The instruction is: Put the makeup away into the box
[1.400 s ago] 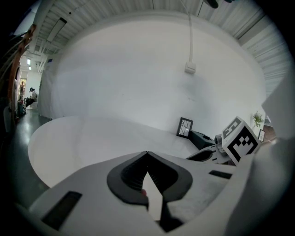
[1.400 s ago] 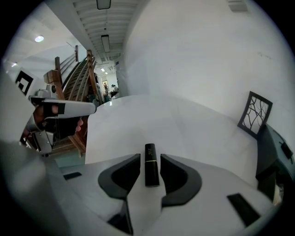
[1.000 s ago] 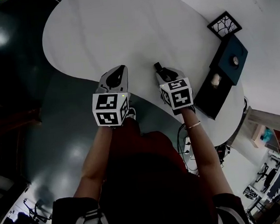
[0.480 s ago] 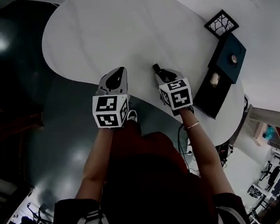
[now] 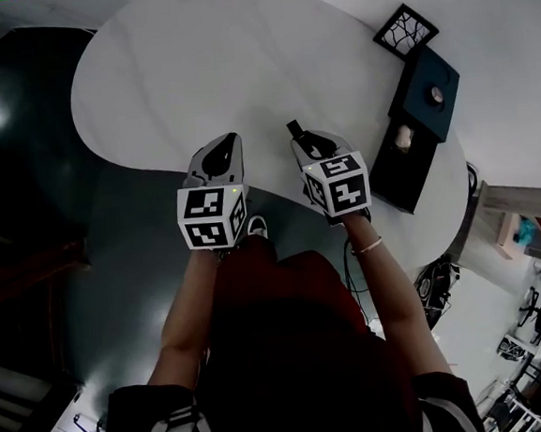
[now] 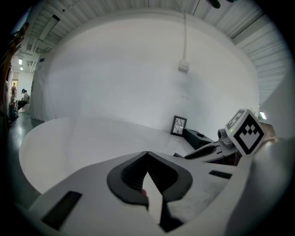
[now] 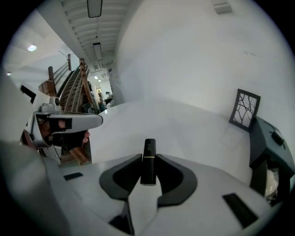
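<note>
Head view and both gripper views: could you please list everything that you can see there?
table: one, white, curved edge, in front of the person.
box: one, dark, open, at the table's right end.
pale item: one, inside the box; too small to identify.
framed picture: one, black frame, beyond the box.
tube: one, black, held over the table's near edge.
floor: dark, glossy, below the table.
left gripper: one, grey, jaws together, empty.
right gripper: one, grey, jaws have just been closing, now clamped on the tube.
forearms: two, bare, behind the grippers.
</note>
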{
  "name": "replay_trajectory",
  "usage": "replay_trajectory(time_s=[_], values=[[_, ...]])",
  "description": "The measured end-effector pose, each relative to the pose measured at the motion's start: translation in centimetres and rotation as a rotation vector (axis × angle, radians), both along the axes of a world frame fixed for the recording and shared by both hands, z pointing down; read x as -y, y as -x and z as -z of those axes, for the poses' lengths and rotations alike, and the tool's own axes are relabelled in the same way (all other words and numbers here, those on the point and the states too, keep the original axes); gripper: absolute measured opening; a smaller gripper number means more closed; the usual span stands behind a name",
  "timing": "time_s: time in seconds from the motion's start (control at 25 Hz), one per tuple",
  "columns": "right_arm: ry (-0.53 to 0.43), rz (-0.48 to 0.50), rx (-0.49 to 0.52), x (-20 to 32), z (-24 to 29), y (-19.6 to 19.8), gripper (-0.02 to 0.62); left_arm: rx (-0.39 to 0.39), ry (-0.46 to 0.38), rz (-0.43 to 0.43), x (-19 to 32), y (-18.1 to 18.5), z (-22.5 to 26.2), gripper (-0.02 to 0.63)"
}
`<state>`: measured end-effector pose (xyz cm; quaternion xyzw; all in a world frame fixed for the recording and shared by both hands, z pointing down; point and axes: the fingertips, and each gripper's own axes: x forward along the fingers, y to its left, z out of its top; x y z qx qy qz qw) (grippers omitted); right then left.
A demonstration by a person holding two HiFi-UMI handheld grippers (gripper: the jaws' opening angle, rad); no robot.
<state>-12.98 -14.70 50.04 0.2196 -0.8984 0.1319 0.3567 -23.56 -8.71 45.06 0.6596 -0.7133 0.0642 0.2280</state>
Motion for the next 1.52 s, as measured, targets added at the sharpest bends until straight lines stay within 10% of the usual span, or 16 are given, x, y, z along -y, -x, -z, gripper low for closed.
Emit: replay_trajectory(time_s=[1.52], values=[[-0.096, -0.624, 0.027, 1.2, 6.1, -23.0, 0.104, 0.014, -0.028, -0.479, 4.9, -15.9, 1.3, 0.021]])
